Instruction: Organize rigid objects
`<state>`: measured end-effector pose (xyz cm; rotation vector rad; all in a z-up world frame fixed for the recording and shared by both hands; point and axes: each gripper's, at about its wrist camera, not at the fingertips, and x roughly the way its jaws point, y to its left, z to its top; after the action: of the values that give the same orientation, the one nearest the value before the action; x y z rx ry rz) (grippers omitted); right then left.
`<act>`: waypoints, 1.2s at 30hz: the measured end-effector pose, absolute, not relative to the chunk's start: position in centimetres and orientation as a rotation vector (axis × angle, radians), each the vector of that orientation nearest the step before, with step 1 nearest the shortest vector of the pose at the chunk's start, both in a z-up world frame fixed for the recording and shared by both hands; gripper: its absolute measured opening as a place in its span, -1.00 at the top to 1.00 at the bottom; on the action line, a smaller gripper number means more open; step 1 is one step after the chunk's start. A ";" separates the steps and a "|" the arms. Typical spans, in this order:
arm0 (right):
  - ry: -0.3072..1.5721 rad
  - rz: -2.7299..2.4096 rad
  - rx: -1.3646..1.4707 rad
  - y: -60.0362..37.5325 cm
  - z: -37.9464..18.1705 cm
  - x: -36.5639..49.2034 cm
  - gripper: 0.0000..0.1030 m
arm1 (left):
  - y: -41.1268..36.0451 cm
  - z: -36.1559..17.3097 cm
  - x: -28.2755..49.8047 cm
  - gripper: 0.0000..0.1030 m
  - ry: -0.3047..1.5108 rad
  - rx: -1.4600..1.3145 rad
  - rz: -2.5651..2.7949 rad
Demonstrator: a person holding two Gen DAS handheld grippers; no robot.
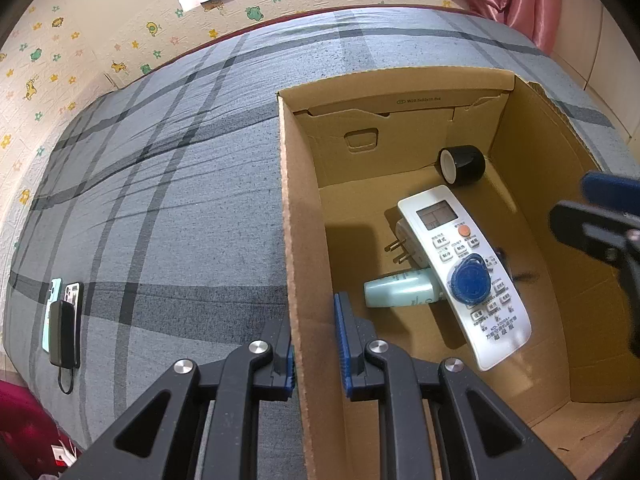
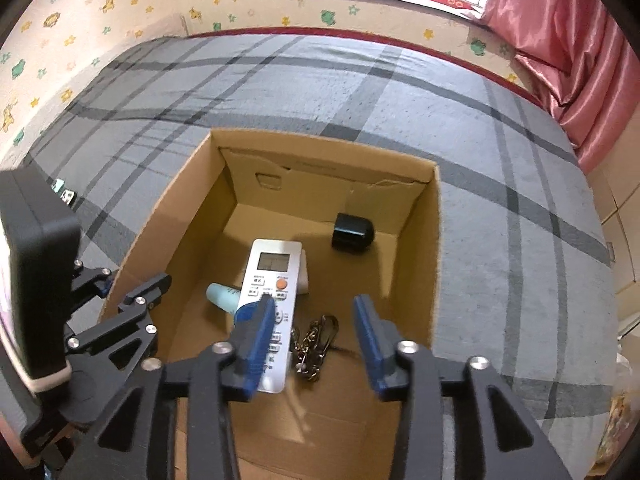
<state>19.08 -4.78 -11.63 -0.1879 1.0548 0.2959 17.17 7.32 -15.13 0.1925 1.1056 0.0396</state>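
The cardboard box (image 1: 304,208) is sitting on the bed (image 1: 160,184), toward its right edge, and collecting the rigid items: a white remote (image 2: 272,280) is lying tilted across a mint bottle (image 1: 400,290) and a white plug adapter (image 1: 402,236), so it is resting propped rather than flat. A blue key tag (image 1: 470,280) is lying on the remote's keypad, its chain (image 2: 316,340) trailing onto the box floor beside it. A black cylinder (image 1: 462,164) is resting on its side at the box's far right corner, well apart. The right claw (image 2: 314,332) is hanging spread above the chain with nothing between its pads, likely a release. The left claw (image 1: 316,344) is pinching the box's left wall, probably steadying it. Two phones with a power bank (image 1: 64,320) are lying near the bed's left edge, apparently not part of the sorting.
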 end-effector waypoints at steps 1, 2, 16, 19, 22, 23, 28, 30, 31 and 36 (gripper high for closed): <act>1.053 0.289 -0.187 -5.0 -11.4 19.0 0.07 | 7.3 -15.2 17.2 0.66 1.106 0.193 0.040; 1.048 0.278 -0.189 -5.2 -11.2 18.8 0.04 | 7.4 -15.2 17.2 0.66 1.106 0.193 0.040; 1.054 0.136 -0.115 -9.3 -11.7 18.7 -0.99 | 7.4 -15.0 17.0 0.66 1.103 0.194 0.040; 1.045 0.140 -0.102 -9.7 -11.3 18.5 -0.99 | 7.3 -14.9 17.0 0.65 1.104 0.198 0.044; 1.033 0.133 -0.104 -9.8 -10.9 18.4 -0.99 | 7.1 -14.6 17.0 0.59 1.098 0.200 0.055; 1.027 0.129 -0.105 -9.9 -10.7 18.3 -0.99 | 7.2 -14.4 16.9 0.40 1.093 0.199 0.066; 1.010 0.132 -0.099 -10.2 -9.7 17.6 -1.00 | 7.1 -12.3 16.0 -0.95 1.045 0.183 0.084; 1.005 0.132 -0.094 -10.4 -9.1 17.1 -1.00 | 6.9 -11.2 15.6 -1.00 1.028 0.190 0.088; 1.001 0.131 -0.090 -10.5 -8.8 16.8 -1.00 | 6.8 -10.6 15.4 -1.00 1.020 0.186 0.082; 0.990 0.137 -0.080 -10.9 -7.0 15.3 -1.00 | 6.2 -8.2 13.5 -1.00 1.001 0.191 0.094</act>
<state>15.29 -10.92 -6.95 -0.0797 0.9898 0.1371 13.47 6.22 -8.15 0.1906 1.0010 0.0944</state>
